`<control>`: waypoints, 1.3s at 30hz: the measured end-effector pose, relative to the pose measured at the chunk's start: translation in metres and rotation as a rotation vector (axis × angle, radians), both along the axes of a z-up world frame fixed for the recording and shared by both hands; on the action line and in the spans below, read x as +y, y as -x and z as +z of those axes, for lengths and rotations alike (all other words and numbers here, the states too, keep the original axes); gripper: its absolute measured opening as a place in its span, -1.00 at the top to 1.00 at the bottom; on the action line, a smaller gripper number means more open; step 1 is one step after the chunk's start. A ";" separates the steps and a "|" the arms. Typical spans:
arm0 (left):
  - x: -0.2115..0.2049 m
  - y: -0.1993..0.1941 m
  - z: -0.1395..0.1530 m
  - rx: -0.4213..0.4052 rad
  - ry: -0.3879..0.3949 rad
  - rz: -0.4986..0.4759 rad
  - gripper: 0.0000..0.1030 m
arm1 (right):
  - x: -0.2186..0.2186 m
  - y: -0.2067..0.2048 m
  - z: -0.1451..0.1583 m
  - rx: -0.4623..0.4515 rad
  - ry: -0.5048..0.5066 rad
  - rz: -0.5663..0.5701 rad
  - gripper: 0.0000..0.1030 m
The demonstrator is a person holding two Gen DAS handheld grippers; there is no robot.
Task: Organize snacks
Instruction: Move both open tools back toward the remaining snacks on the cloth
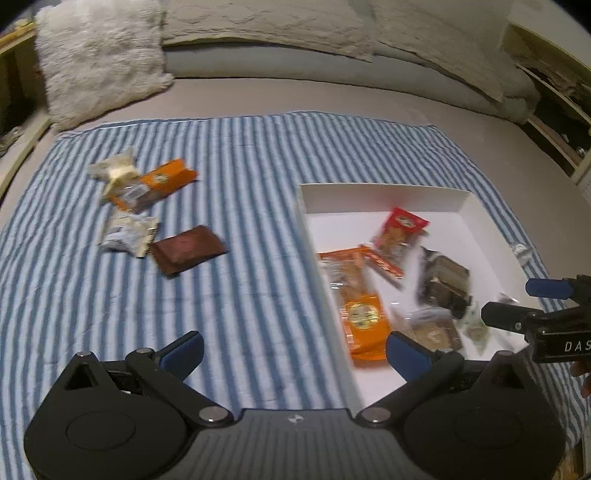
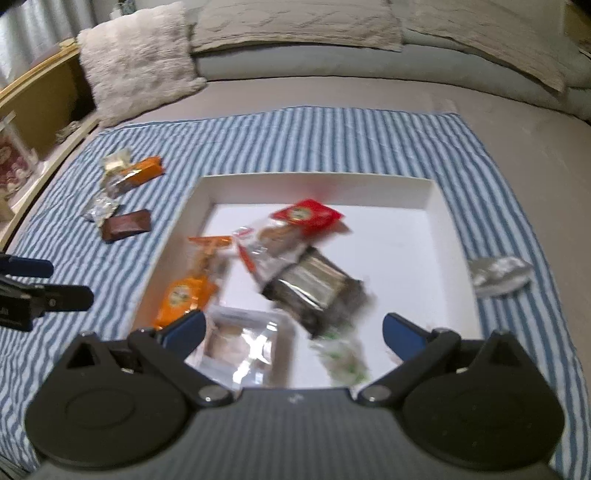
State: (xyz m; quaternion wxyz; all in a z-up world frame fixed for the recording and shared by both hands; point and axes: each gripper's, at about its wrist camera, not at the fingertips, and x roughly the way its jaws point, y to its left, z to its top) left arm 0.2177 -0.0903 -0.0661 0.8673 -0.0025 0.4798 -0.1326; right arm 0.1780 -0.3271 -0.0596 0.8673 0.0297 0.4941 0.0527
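Observation:
A white box (image 1: 384, 192) (image 2: 317, 188) on a striped cloth holds several snacks: an orange packet (image 1: 364, 317) (image 2: 184, 291), a red packet (image 1: 400, 230) (image 2: 306, 216), a dark foil packet (image 1: 445, 282) (image 2: 317, 284), a clear packet (image 2: 243, 343) and a green-white one (image 2: 343, 360). Left of the box lie an orange packet (image 1: 155, 186) (image 2: 142, 171), a silver packet (image 1: 127, 236) (image 2: 99, 210) and a brown packet (image 1: 188, 249) (image 2: 127, 225). A silver packet (image 2: 498, 275) lies right of the box. My left gripper (image 1: 295, 350) is open and empty by the box's left wall. My right gripper (image 2: 293, 328) is open and empty over the box's near end.
The striped cloth (image 1: 240, 155) lies on a grey bed. A fluffy cushion (image 1: 99, 55) and beige pillows (image 1: 266, 26) lie at the far side. Wooden shelves (image 2: 40, 96) stand at the left. The right gripper (image 1: 543, 306) shows at the left wrist view's right edge.

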 end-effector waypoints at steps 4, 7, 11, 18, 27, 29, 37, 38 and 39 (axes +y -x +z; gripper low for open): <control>0.024 0.000 0.000 0.001 -0.005 0.045 -1.00 | 0.020 -0.012 0.000 0.003 -0.015 0.023 -0.99; 0.041 -0.001 -0.001 -0.001 -0.015 0.080 -1.00 | 0.032 -0.019 -0.001 0.005 -0.020 0.039 -0.99; 0.062 -0.002 -0.002 -0.011 -0.034 0.122 -1.00 | 0.050 -0.029 -0.003 0.006 -0.025 0.060 -0.99; 0.098 -0.007 -0.005 -0.015 -0.059 0.196 -1.00 | 0.081 -0.047 -0.007 0.003 -0.050 0.091 -0.99; 0.147 -0.012 -0.016 -0.030 -0.085 0.298 -1.00 | 0.127 -0.072 -0.010 -0.037 -0.108 0.141 -0.99; 0.159 -0.013 -0.019 -0.046 -0.092 0.324 -1.00 | 0.138 -0.077 -0.010 -0.056 -0.122 0.152 -0.99; 0.193 -0.035 -0.030 -0.112 -0.074 0.396 -1.00 | 0.166 -0.105 -0.027 -0.070 -0.092 0.162 -0.99; 0.195 -0.040 -0.032 -0.116 -0.065 0.403 -1.00 | 0.167 -0.110 -0.030 -0.064 -0.101 0.163 -0.99; 0.195 -0.044 -0.033 -0.119 -0.057 0.405 -1.00 | 0.169 -0.114 -0.033 -0.060 -0.108 0.163 -0.99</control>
